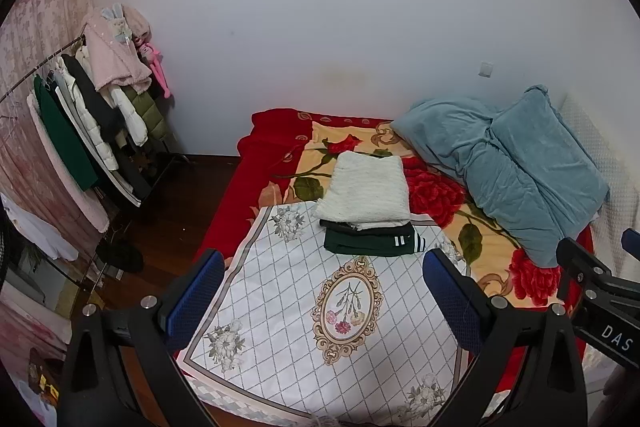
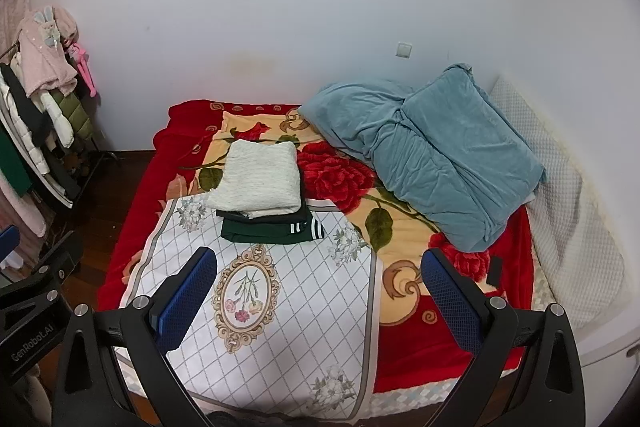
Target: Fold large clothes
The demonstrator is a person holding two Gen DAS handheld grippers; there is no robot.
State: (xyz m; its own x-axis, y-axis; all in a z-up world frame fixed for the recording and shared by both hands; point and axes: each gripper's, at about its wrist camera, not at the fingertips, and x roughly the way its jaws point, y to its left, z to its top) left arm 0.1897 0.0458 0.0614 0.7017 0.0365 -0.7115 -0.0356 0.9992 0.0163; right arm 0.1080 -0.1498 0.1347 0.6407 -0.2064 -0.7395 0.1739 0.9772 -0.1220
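Note:
A stack of folded clothes lies on the bed: a white knit sweater on top of a folded dark green garment with white stripes. They rest at the far end of a white diamond-patterned cloth spread on the bed. My left gripper is open and empty, held above the cloth. My right gripper is open and empty, above the cloth's right edge. The right gripper's body shows at the right of the left wrist view.
The bed has a red floral blanket. A blue-grey duvet is piled at the back right. A clothes rack with hanging coats stands left on the dark wood floor. A dark phone-like object lies on the blanket.

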